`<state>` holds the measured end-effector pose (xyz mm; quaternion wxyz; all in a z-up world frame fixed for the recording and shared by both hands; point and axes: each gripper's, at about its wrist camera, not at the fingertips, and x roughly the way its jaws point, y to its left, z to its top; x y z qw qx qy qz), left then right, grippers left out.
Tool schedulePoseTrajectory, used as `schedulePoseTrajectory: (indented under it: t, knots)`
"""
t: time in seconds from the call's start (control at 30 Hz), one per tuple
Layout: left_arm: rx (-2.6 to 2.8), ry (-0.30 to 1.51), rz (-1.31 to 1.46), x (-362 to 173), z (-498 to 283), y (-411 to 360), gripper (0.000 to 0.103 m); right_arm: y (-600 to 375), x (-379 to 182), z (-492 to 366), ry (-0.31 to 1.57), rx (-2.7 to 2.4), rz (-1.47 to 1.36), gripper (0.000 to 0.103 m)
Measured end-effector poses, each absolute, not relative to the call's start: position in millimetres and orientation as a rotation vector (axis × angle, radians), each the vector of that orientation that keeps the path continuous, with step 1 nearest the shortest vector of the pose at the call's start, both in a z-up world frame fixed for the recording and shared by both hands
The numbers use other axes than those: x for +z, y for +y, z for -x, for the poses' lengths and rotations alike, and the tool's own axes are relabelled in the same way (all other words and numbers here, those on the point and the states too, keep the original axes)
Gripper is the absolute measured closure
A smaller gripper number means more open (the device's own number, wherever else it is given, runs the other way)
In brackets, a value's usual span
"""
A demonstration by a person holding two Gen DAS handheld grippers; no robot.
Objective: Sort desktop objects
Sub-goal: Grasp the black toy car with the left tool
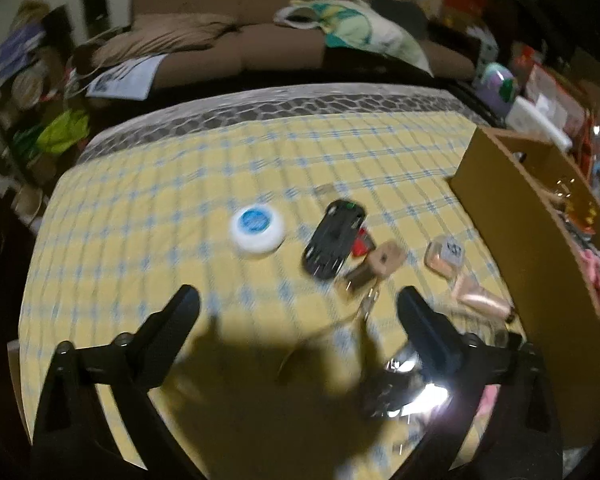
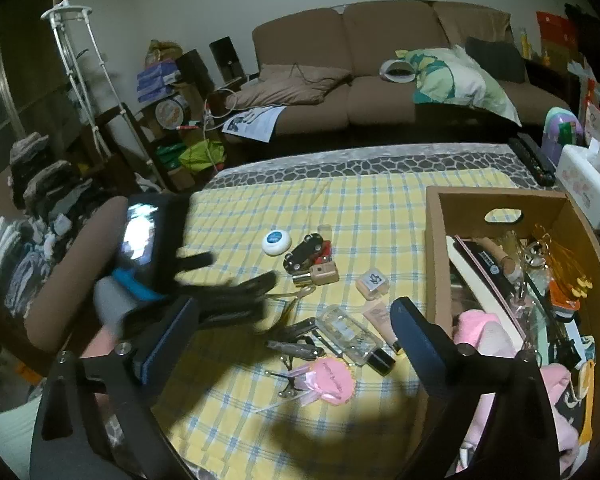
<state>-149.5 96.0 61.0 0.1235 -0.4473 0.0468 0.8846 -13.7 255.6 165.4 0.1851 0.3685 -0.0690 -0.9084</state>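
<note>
Cardboard box (image 2: pixel 434 240) crammed with oddments right of the right gripper (image 2: pixel 296 314), clear bottle (image 2: pixel 354 338) lying between its wide fingers, cap toward the right finger, left gripper (image 1: pixel 298 304) wide, holding nothing

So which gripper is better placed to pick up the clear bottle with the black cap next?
Probably the right gripper: it is open, the clear bottle lies between its fingers, and the cardboard box is beside it. The left gripper is open near the toy car.
</note>
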Motion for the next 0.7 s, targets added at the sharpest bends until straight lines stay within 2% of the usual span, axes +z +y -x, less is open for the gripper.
schedulePoseTrajectory:
  t: [0.13, 0.2, 0.33, 0.37, 0.4, 0.47, 0.57, 0.7]
  knots:
    - [2.557, 0.253, 1.312, 47.1, 176.6, 119.9, 0.014, 265.9, 165.7, 12.1, -0.171, -2.552, -1.045, 0.010]
    - [2.533, 0.293, 1.331, 37.3, 186.3, 127.8, 0.027, 272.3, 165.3, 12.2, -0.184, -2.544, -1.048, 0.012]
    - [2.490, 0.239, 1.323, 29.4, 197.7, 131.9, 0.042, 282.8, 162.4, 14.6, -0.213, -2.527, -1.061, 0.017]
    - [2.490, 0.227, 1.327, 28.4, 200.1, 131.5, 0.049, 283.8, 162.1, 14.6, -0.217, -2.522, -1.062, 0.020]
    - [2.483, 0.224, 1.336, 26.5, 202.0, 131.5, 0.062, 284.9, 161.0, 14.5, -0.222, -2.515, -1.064, 0.020]
    - [2.444, 0.196, 1.363, 20.6, 204.6, 128.6, 0.073, 285.6, 159.9, 14.3, -0.230, -2.506, -1.068, 0.020]
    - [2.441, 0.105, 1.379, 18.9, 205.6, 116.5, 0.073, 284.0, 160.2, 13.2, -0.237, -2.498, -1.068, 0.020]
    - [2.441, 0.079, 1.375, 21.8, 201.7, 103.4, 0.074, 278.7, 161.7, 12.1, -0.235, -2.485, -1.057, 0.021]
